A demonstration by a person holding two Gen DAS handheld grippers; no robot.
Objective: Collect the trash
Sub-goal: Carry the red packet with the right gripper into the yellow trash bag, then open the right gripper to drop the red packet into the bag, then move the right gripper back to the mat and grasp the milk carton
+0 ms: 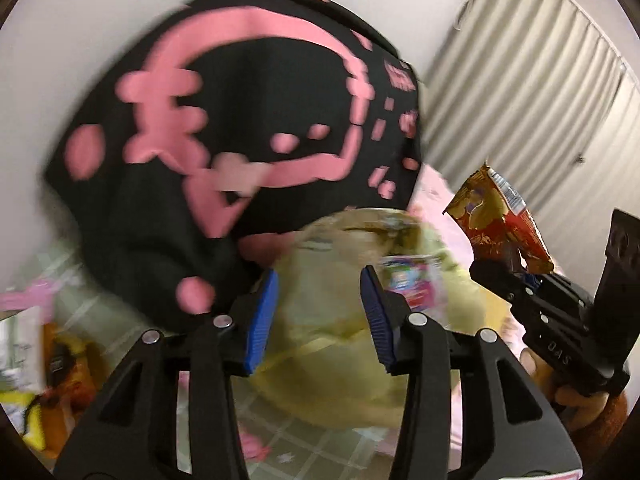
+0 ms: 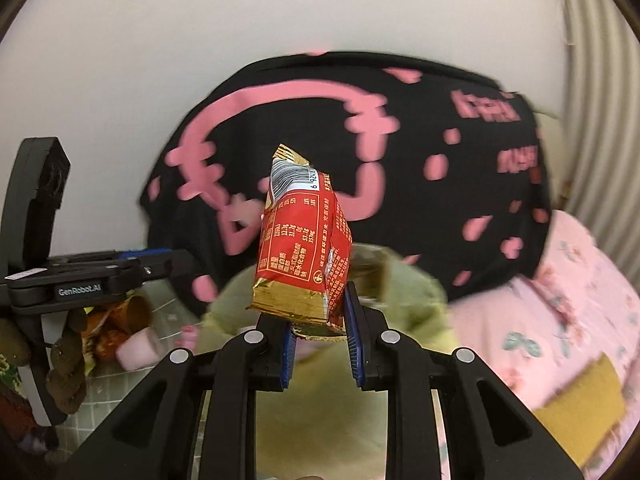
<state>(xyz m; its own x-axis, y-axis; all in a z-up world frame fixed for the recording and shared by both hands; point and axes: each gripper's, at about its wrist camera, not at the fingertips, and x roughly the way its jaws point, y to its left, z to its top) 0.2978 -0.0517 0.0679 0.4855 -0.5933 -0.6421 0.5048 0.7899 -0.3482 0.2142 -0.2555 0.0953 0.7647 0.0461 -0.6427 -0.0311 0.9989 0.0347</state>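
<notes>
My right gripper point(image 2: 318, 338) is shut on a red and gold snack wrapper point(image 2: 302, 256) and holds it upright in the air; the wrapper also shows in the left wrist view point(image 1: 500, 220), above the right gripper's body point(image 1: 560, 320). My left gripper point(image 1: 320, 316) is open and empty, its blue pads either side of a yellow-green translucent bag point(image 1: 352, 320) with a small colourful packet point(image 1: 408, 284) in it. The bag also shows below the wrapper in the right wrist view point(image 2: 408, 288). The left gripper point(image 2: 100, 276) shows at the left there.
A black cushion with pink print point(image 1: 240, 128) leans on the white wall behind the bag. Pink floral bedding point(image 2: 560, 312) lies at the right, curtains point(image 1: 540, 100) beyond it. Paper cups and wrappers point(image 2: 128, 320) lie at the left on a checked cover.
</notes>
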